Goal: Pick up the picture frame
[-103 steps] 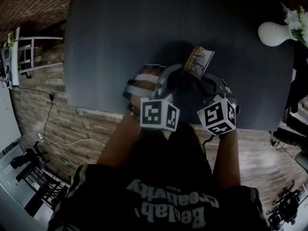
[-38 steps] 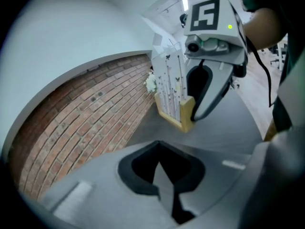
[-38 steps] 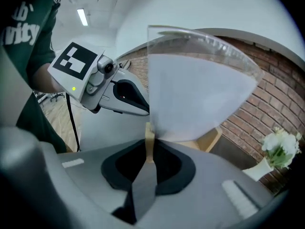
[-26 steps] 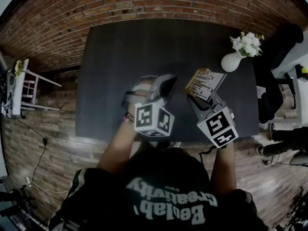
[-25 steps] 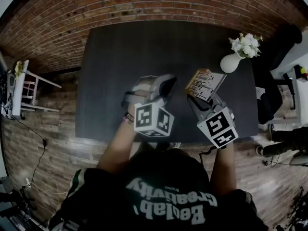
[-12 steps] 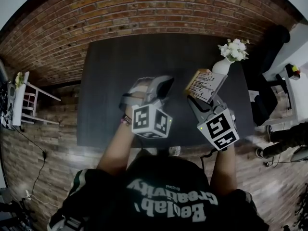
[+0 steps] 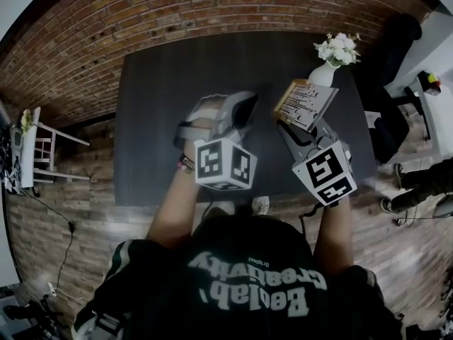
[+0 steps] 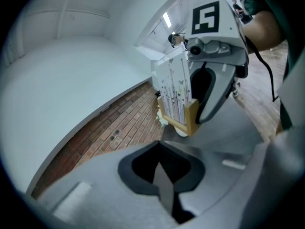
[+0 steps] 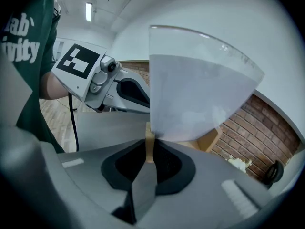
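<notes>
The pick-up looks all but done. The light wooden picture frame [image 7: 306, 103], with its white sheet printed in rows of small dark marks, is up in the air, tilted, above the right part of the dark grey rectangular surface [image 7: 163, 91]. It touches nothing but the right gripper [image 7: 291, 129].

In the right gripper view, the right gripper's jaws [image 9: 148, 157] are clamped on the thin wooden edge of the picture frame [image 9: 190, 99], low down near one corner. The rest of the panel stands out above them.

The left gripper [image 7: 243, 112] hangs just beside it to the left. Its jaws are pressed together with nothing between them, as the left gripper view shows [image 8: 161, 171].

Since the hold is narrow and sits at one edge, I judge that the next move calls for a steady, slow carry. The panel should stay upright so that it does not swing about the jaws, and the free gripper could support the far side.

By count there are:
- one picture frame
- two grippers
- one surface
- one white rounded vase [image 7: 323, 76] holding one bunch of white flowers [image 7: 335, 48], standing near the surface's far right edge, close behind the frame
</notes>
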`<state>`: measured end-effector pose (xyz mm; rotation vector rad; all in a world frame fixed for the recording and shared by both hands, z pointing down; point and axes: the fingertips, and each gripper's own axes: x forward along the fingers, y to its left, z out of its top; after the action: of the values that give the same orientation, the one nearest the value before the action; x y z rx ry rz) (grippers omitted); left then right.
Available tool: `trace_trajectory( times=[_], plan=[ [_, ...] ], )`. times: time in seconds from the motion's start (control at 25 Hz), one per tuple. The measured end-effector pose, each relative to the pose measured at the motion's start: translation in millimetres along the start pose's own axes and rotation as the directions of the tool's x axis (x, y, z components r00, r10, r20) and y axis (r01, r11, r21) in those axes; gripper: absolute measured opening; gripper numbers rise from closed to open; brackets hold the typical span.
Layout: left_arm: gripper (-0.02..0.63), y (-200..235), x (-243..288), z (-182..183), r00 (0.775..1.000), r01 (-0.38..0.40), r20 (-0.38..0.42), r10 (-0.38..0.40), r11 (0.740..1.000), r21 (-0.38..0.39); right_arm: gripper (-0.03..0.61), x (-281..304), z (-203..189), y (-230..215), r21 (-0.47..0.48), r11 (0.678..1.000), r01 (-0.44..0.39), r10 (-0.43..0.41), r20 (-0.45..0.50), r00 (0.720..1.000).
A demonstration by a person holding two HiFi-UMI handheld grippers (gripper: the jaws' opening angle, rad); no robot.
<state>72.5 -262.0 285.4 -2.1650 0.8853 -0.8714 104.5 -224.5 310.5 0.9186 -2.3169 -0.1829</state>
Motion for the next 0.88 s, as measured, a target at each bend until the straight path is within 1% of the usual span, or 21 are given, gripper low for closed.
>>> trace_trajectory(
  times=[0.32, 0.88],
  plan=[
    [0.002, -2, -4, 8, 1.0, 0.001, 0.014, -0.001, 1.0, 0.0, 0.052, -8, 2, 0, -0.009, 1.0, 0.021, -0.021, 0.004, 1.0],
    [0.002, -8, -9, 11, 1.0, -0.002, 0.009, 0.001, 1.0, 0.012, 0.052, -12, -1, 8, -0.019, 1.0, 0.017, -0.017, -0.004, 1.0]
  ],
)
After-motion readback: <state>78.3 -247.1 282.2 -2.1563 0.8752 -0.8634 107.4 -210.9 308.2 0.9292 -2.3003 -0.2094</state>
